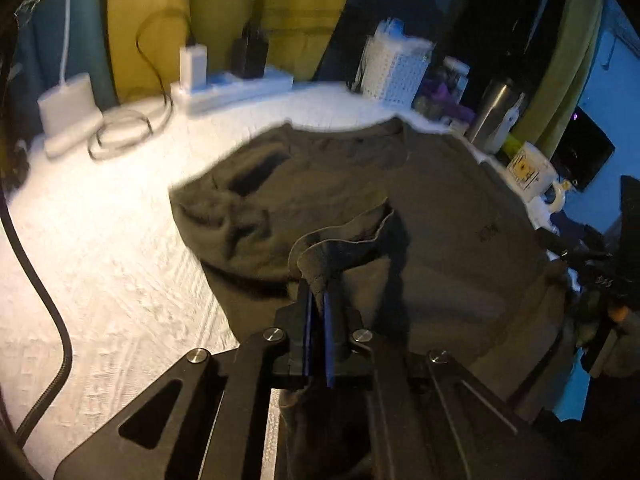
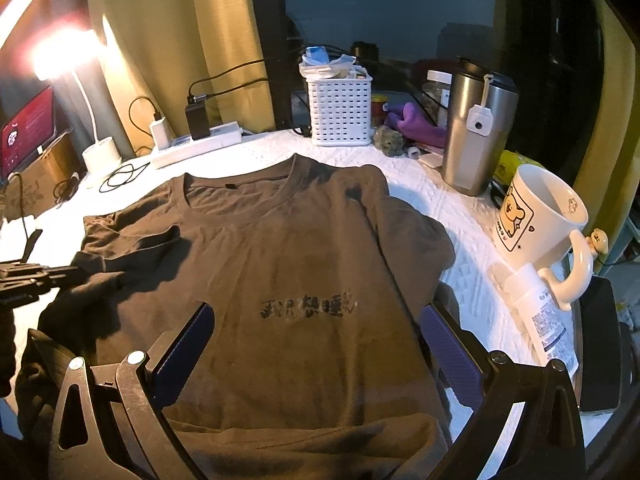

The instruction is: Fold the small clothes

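Note:
A dark grey-brown T-shirt (image 2: 280,248) with black printed characters lies face up on the white quilted table cover (image 2: 452,208), collar away from me. My left gripper (image 1: 318,300) is shut on a fold of the shirt's edge (image 1: 340,252) and lifts it above the rest of the shirt (image 1: 460,200). In the right wrist view the left gripper (image 2: 60,272) shows at the shirt's left sleeve. My right gripper (image 2: 316,332) is open wide and empty, just above the shirt's lower chest, one blue pad (image 2: 188,344) on each side of the print.
At the back stand a white perforated basket (image 2: 340,108), a power strip with chargers (image 2: 196,144) and a lit desk lamp (image 2: 100,152). On the right are a steel tumbler (image 2: 476,128), a white cartoon mug (image 2: 540,216) and a small bottle (image 2: 544,316).

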`<state>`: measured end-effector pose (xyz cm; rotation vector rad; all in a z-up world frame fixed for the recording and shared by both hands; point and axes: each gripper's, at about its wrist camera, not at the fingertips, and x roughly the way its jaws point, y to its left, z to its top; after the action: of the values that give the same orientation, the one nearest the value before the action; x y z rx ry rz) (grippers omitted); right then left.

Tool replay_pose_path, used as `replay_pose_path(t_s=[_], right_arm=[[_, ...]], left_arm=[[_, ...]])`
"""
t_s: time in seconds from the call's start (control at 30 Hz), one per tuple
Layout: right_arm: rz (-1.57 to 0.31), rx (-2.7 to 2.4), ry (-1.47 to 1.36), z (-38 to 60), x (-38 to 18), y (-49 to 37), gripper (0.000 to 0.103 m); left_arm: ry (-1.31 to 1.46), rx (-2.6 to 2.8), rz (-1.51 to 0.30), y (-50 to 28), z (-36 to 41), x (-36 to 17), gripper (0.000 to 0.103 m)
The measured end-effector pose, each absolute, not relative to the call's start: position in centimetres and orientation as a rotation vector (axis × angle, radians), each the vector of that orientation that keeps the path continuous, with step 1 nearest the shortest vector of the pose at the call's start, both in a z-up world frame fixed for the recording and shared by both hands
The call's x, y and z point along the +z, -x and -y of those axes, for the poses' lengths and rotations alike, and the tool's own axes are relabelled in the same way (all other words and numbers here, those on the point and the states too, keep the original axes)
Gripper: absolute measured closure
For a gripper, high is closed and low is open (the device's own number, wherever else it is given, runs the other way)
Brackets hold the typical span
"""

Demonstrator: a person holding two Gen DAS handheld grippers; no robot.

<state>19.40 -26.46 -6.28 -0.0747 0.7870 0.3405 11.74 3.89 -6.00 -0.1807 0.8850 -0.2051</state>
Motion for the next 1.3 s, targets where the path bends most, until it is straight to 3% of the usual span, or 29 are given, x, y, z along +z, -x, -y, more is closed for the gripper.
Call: replay_pose_path(t_s=[0.17, 0.33, 0.4, 0.47, 0.5, 0.67, 1.07, 1.1, 1.13, 1.17, 1.23, 1.3], right_arm=[[-0.779, 0.349, 0.067, 26.5, -6.2, -19.2, 0.0], [-0.775, 0.349, 0.056, 27.0, -6.3, -18.9, 0.0], [-0.776, 0.341, 0.049, 27.5, -6.4, -18.8, 0.0], [-0.778, 0.327, 0.04, 28.2, -6.5, -18.7, 0.0], [-0.78, 0.321, 0.035, 28.5, -6.6, -18.7, 0.0], [-0.781, 0.308, 0.019, 29.3, -6.9, -19.0, 0.0], [-0.759, 0.303, -0.007, 31.8, -6.9, -20.2, 0.0], [-0.754, 0.312, -0.022, 32.3, -6.7, -20.5, 0.0], [-0.752, 0.322, -0.039, 32.9, -6.5, -21.0, 0.0], [-0.754, 0.323, -0.042, 33.1, -6.4, -21.4, 0.0], [-0.752, 0.322, -0.038, 33.6, -6.2, -22.4, 0.003], [-0.753, 0.329, -0.044, 34.1, -5.9, -23.5, 0.013]], left_arm=[[0.148, -0.318, -0.864, -10.6, -1.1, -4.1, 0.1], [0.072, -0.399, -1.029, -11.4, 2.2, -7.0, 0.098], [0.076, -0.406, -1.045, -11.5, 2.3, -7.2, 0.089], [0.109, -0.418, -1.039, -11.6, 1.7, -6.5, 0.061], [0.129, -0.421, -1.022, -11.6, 1.3, -5.9, 0.057], [0.209, -0.357, -0.942, -12.6, -0.9, -3.6, 0.055], [0.164, 0.016, -0.955, -15.7, -7.0, -7.1, 0.054], [0.169, 0.034, -0.957, -16.0, -7.6, -7.4, 0.05], [0.183, 0.042, -0.962, -16.3, -8.2, -7.8, 0.038], [0.193, 0.045, -0.964, -16.6, -8.5, -8.1, 0.032], [0.202, 0.038, -0.974, -17.0, -8.8, -8.6, 0.032], [0.211, 0.027, -0.986, -17.8, -8.8, -9.3, 0.032]])
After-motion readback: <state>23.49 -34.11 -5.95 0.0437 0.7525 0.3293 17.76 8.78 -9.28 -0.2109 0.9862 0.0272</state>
